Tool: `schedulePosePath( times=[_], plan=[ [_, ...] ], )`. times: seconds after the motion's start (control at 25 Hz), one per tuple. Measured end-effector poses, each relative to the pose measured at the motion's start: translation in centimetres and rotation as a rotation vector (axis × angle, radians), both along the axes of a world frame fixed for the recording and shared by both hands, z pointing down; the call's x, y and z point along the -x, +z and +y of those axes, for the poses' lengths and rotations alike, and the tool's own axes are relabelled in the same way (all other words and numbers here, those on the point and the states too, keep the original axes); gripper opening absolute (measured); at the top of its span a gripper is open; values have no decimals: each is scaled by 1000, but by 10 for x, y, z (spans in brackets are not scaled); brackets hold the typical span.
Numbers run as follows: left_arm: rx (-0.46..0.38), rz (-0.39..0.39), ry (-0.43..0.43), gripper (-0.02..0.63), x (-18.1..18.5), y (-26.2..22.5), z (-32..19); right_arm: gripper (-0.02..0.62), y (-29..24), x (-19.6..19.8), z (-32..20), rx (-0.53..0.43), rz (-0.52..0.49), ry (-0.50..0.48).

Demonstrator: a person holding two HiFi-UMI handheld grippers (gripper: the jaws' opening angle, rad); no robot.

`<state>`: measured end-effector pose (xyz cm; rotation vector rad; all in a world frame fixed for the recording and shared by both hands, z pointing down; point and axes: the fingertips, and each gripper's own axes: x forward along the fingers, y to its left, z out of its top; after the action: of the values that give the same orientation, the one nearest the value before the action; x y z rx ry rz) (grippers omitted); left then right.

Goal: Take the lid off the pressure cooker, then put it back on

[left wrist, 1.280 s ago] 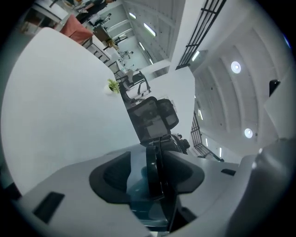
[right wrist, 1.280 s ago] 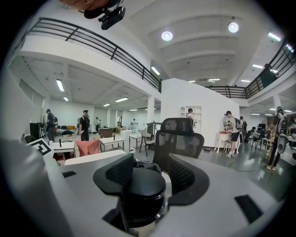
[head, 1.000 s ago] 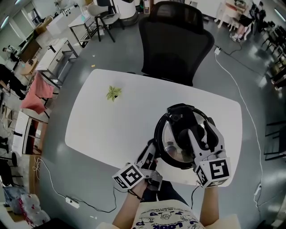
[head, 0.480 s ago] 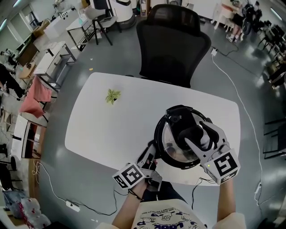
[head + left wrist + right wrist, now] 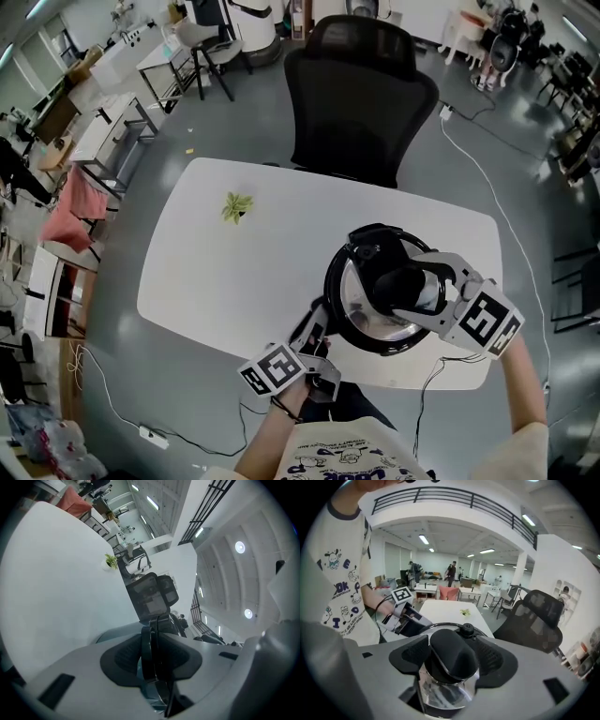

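**Head view:** right claw [image 5: 409,291] swings from cooker's near side round to its right. Jaws have just been opening and now stand wide, straddling lid knob [image 5: 392,281]. Lid [image 5: 361,314] sits on pressure cooker [image 5: 370,345], at near edge of table [image 5: 234,272]. Reads as release or re-grip, no lift under way. Left claw [image 5: 317,328] stays at cooker's left flank.

**Left gripper view:** left claw [image 5: 152,660] narrow, clamped on thin black edge [image 5: 148,637], probably cooker's side handle; too close to be sure.

**Right gripper view:** knob [image 5: 452,656] centred between pads [image 5: 411,654], not squeezed.
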<state>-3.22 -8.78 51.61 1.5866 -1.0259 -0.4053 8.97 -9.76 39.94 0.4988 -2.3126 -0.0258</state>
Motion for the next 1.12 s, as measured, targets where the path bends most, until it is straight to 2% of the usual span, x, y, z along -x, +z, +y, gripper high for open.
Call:
schedulePosePath(
  times=[0.28,0.56,0.76,1.0,1.12],
  plan=[
    [0,-12,11,124,0,-1,0,353,27,0,4,23,276,-246],
    [-5,-23,20,126,-1,-1,1,342,41,0,2,66,463,-413],
    [-8,-29,25,126,-1,-2,-1,308,47,1,3,119,549,-495],
    [-10,-32,27,126,2,-5,3,301,50,2,10,217,618,-553],
    [-11,-32,22,126,1,-4,3,298,51,1,11,235,637,-577]
  ],
)
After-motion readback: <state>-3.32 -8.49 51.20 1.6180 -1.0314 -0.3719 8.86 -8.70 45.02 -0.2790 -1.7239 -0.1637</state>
